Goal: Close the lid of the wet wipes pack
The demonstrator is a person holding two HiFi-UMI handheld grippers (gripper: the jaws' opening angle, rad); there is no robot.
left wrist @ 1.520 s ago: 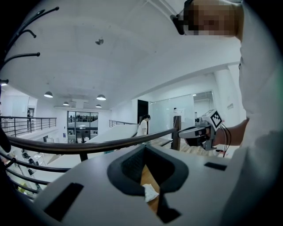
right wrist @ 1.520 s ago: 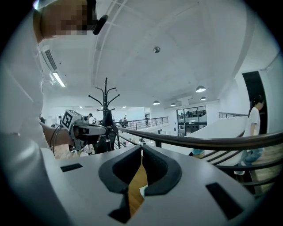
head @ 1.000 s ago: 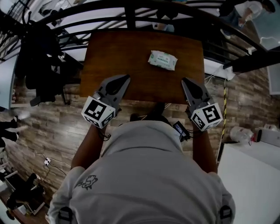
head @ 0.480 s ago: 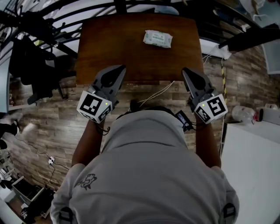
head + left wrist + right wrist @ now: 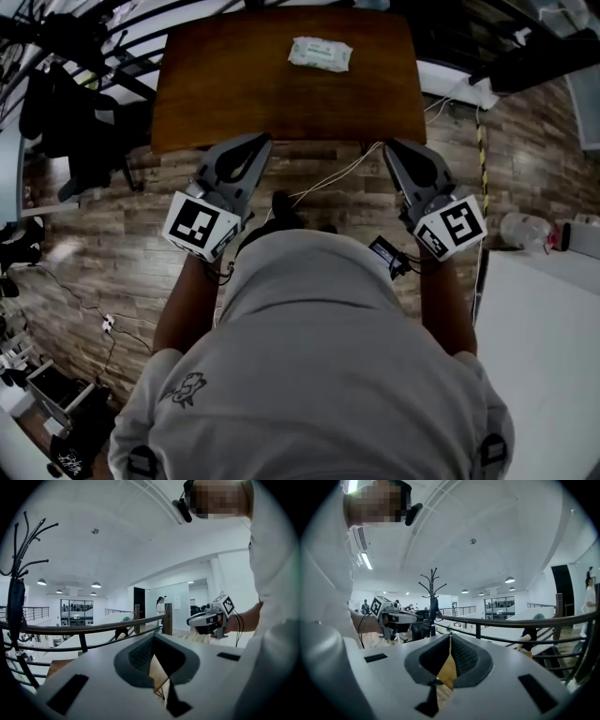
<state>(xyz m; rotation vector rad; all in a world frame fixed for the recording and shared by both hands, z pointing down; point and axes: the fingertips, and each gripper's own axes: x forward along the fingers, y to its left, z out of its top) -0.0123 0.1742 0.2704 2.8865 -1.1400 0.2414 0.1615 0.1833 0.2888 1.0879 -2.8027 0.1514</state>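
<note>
- Coat stand (image 5: 66, 112), hung with dark things, at the upper left.
- left gripper (image 5: 259, 142), left of centre with its tips at the desk's near edge; jaws together, nothing between them.
- desk (image 5: 216, 94), brown, fills the upper middle; the wet wipes pack (image 5: 320, 53) lies flat near its far edge, well apart from both grippers.
- right gripper (image 5: 393, 147), right of centre; jaws together, empty.

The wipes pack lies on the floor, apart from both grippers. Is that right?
No. The wipes pack lies on the table, not the floor, as the head view shows. It is indeed apart from the left gripper and the right gripper.
</note>
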